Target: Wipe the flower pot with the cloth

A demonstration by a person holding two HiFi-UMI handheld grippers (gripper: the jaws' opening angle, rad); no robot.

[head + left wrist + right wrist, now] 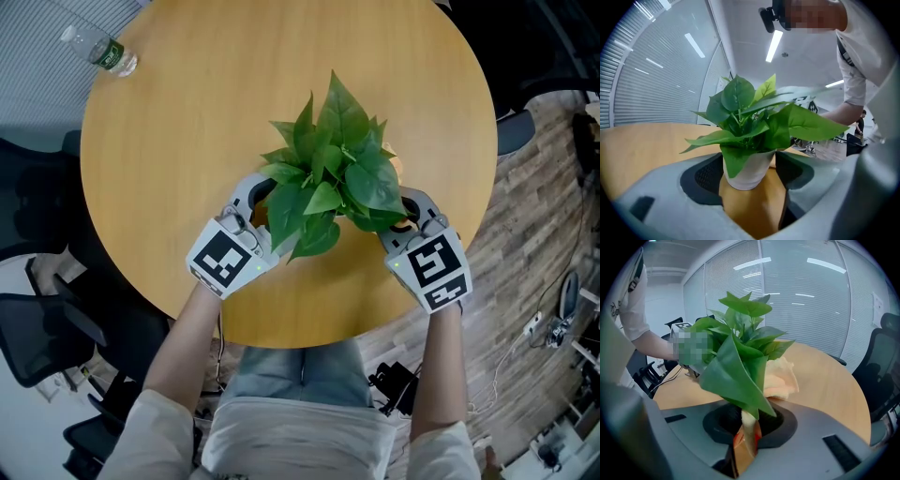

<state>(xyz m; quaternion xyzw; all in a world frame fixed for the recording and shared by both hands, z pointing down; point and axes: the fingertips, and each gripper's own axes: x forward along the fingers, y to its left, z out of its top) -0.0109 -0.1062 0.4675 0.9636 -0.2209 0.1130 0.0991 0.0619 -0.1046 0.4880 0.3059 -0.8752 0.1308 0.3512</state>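
Wiping seems ready to start: left gripper (261,206) clamps the white flower pot (747,172), right gripper (747,425) pinches the peach cloth (782,375), which must next rub the pot's wall.

Overhead, two near sides; pot (749,169) shared

Bright, even glow from ceiling strip lights (774,43), soft shadows, fisheye-warped gripper views, dark corners.

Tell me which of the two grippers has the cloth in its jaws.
The right gripper: its jaws pinch the peach cloth. The left gripper has no cloth; its jaws clasp the white flower pot instead.
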